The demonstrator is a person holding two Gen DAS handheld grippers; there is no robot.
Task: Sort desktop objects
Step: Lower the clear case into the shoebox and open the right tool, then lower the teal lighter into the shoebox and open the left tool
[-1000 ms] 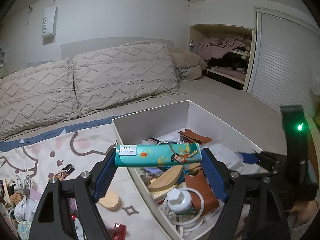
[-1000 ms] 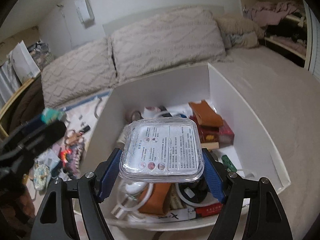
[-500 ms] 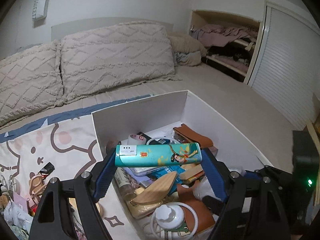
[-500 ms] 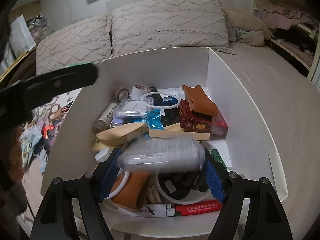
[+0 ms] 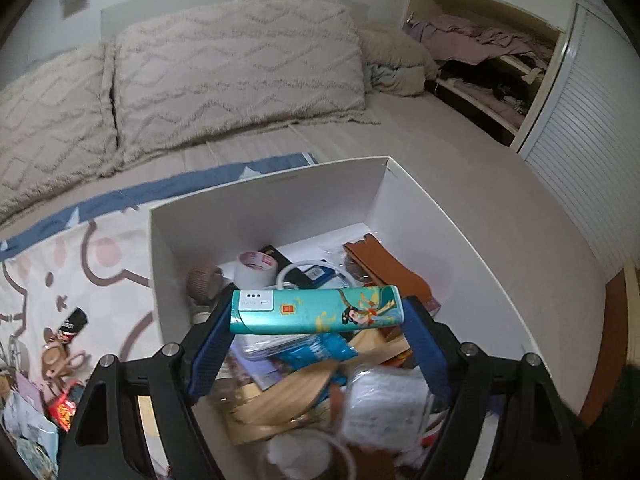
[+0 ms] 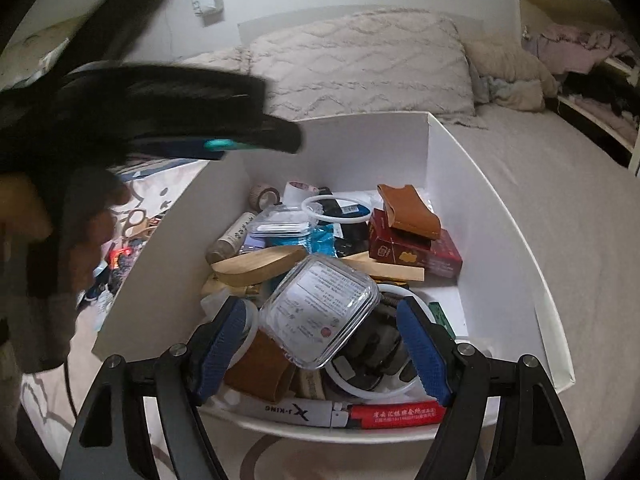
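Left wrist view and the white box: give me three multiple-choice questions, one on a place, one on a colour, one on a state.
1. Where does the brown leather pouch lie?
A. On the dark red box inside the white box
B. On a pillow
C. On the cartoon blanket outside the box

2. What is the main colour of the illustrated power bank?
A. Yellow
B. Teal
C. Black

3. What state is the left gripper in?
A. Open and empty
B. Shut with nothing between the fingers
C. Shut on the illustrated power bank

Answers:
1 A, the right wrist view shows the pouch resting on the red box.
2 B, its body is teal with a white end.
3 C, both blue fingers press on its ends above the box.
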